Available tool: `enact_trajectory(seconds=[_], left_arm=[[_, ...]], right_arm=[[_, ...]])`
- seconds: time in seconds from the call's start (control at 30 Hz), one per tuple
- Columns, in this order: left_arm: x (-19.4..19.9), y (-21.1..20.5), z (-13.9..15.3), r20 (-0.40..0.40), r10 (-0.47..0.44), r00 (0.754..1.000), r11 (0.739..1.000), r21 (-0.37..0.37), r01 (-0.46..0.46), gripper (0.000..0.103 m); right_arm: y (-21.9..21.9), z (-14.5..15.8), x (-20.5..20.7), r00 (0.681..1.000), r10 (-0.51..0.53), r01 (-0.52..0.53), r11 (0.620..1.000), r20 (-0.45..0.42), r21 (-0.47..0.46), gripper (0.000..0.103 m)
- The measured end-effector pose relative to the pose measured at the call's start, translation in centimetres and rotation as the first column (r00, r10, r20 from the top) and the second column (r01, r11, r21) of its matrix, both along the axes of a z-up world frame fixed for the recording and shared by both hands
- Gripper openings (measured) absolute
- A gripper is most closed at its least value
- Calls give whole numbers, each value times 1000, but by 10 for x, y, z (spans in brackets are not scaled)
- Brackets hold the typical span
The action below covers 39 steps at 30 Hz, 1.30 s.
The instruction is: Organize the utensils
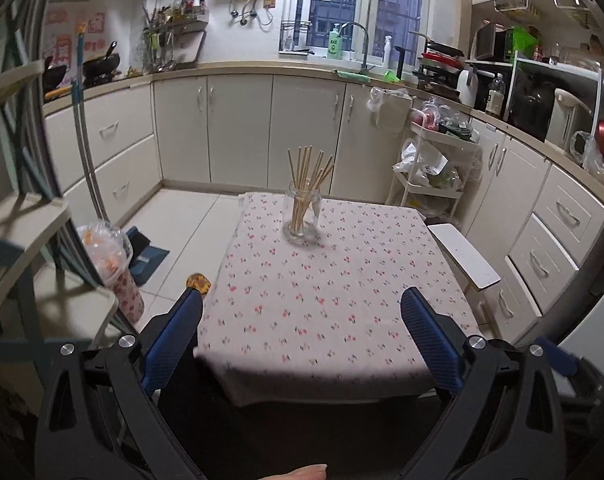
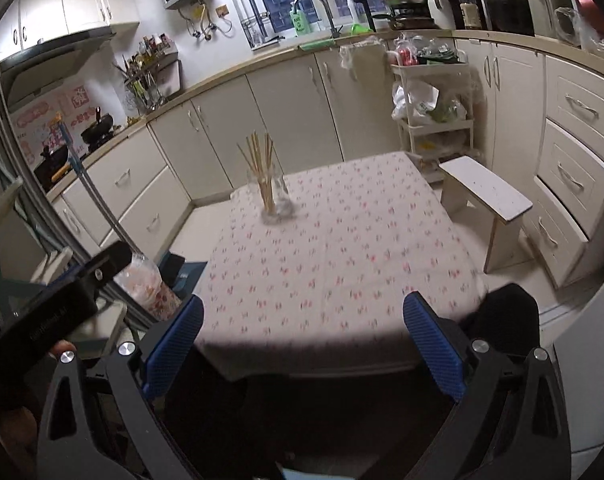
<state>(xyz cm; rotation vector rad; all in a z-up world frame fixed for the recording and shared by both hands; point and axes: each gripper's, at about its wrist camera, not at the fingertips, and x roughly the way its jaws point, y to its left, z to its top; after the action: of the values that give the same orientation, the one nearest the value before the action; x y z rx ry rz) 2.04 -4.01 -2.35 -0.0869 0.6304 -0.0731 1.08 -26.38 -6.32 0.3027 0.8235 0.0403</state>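
Both tongs, left (image 1: 302, 312) & right (image 2: 303, 316), gape wide w/ nothing between them, hanging over the bench's (image 1: 326, 304) near edge, well short of the glass jar (image 1: 302, 216). Chopsticks (image 1: 308, 184) all stand upright in that jar toward the bench's far side; no loose utensils show on the cloth around the jar, so the job looks done or nearly so.
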Motion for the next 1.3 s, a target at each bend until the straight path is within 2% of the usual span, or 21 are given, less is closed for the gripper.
enact_trajectory(seconds=[0.1,0.2,0.3,0.4,0.47,0.6,0.77,1.3], left_arm=[[-3,-1,1,-34,15,999,999,33,-13,95],[-11,5,8,-5,34,999,999,31,-34,95],[-17,9,13,0,37,999,999,23,-37,95],[-24,10,15,2,36,999,999,21,-36,95],[-33,12,13,8,39,999,999,-5,-39,95],[-44,14,10,9,42,999,999,-11,-41,95],[-54,19,10,12,49,999,998,-26,-49,95],[-59,18,15,23,52,998,999,0,-52,95]], right_arm=[[2,7,-10,1000,-2,2,1000,9,-19,96],[-4,20,-13,999,-8,9,999,46,-41,96],[-14,28,-8,1000,-11,10,1000,24,28,96],[-9,36,-16,999,-4,3,1000,50,29,96],[-1,37,-28,997,5,-7,999,76,31,96],[14,36,-41,996,28,-25,999,79,-43,96],[15,39,-46,996,33,-29,998,78,-54,96],[21,41,-52,996,37,-32,997,87,-65,96]])
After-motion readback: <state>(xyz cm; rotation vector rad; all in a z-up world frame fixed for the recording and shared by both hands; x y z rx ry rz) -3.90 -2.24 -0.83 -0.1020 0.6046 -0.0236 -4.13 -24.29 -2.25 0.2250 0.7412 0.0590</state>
